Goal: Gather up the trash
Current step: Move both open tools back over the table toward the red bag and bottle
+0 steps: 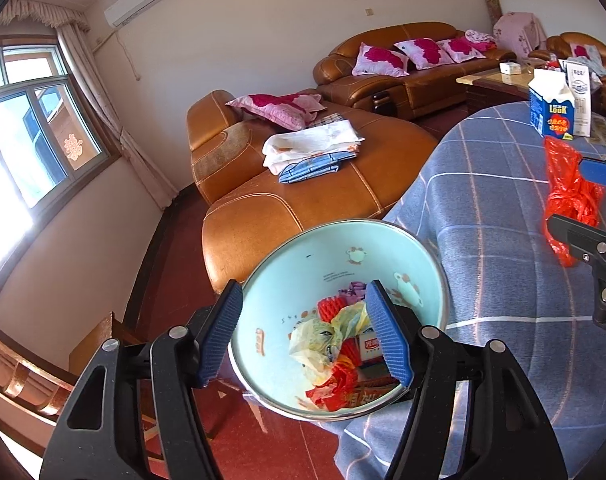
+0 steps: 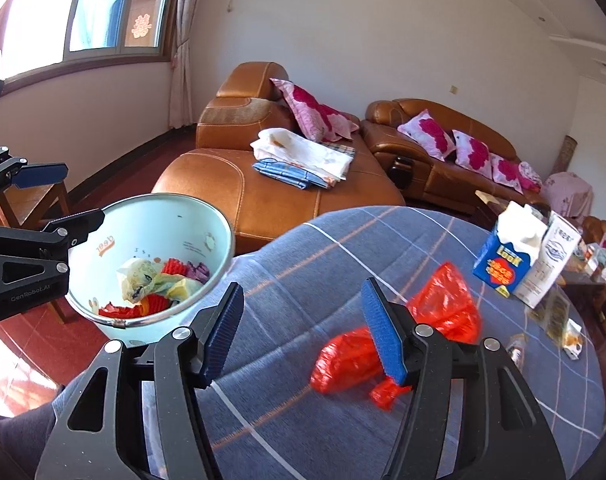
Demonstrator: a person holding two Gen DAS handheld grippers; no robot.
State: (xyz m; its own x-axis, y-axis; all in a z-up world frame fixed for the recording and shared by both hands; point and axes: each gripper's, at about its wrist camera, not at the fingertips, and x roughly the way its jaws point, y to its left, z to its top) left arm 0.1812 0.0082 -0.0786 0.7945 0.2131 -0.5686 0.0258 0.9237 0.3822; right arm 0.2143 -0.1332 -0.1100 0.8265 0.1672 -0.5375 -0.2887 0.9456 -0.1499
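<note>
Both your hand-held grippers, left (image 1: 307, 332) and right (image 2: 303, 330), gape empty; bin (image 2: 223, 236) part-filled, red bag (image 2: 443, 308) at two o'clock left.

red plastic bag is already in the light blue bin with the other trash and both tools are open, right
Not quite. The red plastic bag is not in the light blue bin; it lies on the blue checked tablecloth, beside the right tool, as the right wrist view shows. The rest holds: other trash sits in the bin, and both the right and the left tool are open.
</note>
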